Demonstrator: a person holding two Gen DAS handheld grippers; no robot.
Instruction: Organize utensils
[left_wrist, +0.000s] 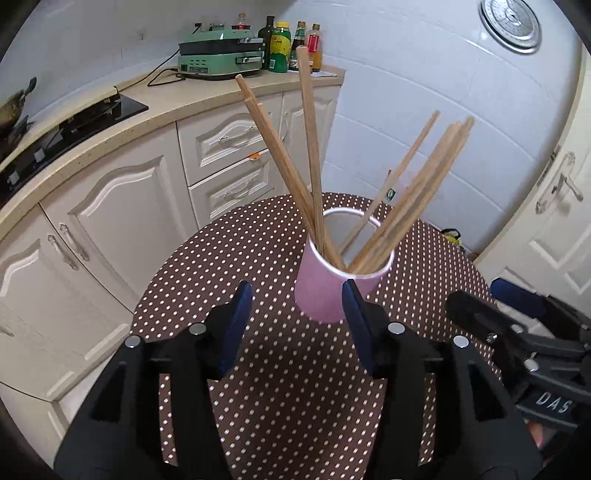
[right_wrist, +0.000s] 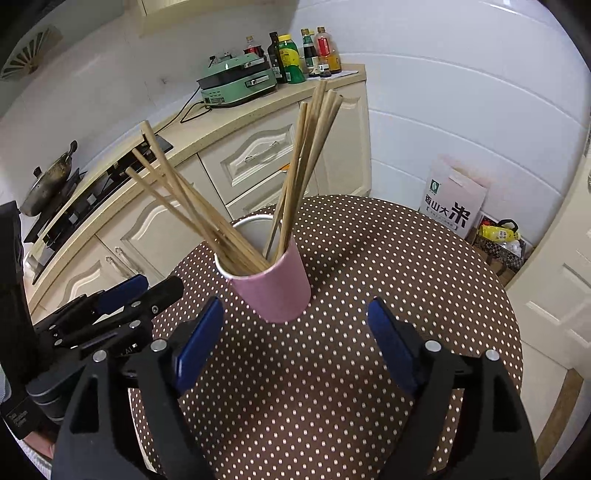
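A pink cup (left_wrist: 325, 295) stands upright on the brown polka-dot table (left_wrist: 288, 387) and holds several wooden chopsticks (left_wrist: 406, 206) that fan out left and right. The cup (right_wrist: 277, 291) and chopsticks (right_wrist: 299, 173) also show in the right wrist view. My left gripper (left_wrist: 297, 321) is open and empty, just short of the cup, its right finger next to the cup's wall. My right gripper (right_wrist: 295, 343) is open and empty, a little in front of the cup. Each gripper shows at the edge of the other's view.
A white round container (left_wrist: 351, 221) stands behind the cup. Cream kitchen cabinets (left_wrist: 122, 221) with a stove (left_wrist: 55, 140), a green appliance (left_wrist: 218, 55) and bottles (left_wrist: 291, 46) lie beyond the table. A rice bag (right_wrist: 454, 199) and a door (right_wrist: 561, 280) are to the right.
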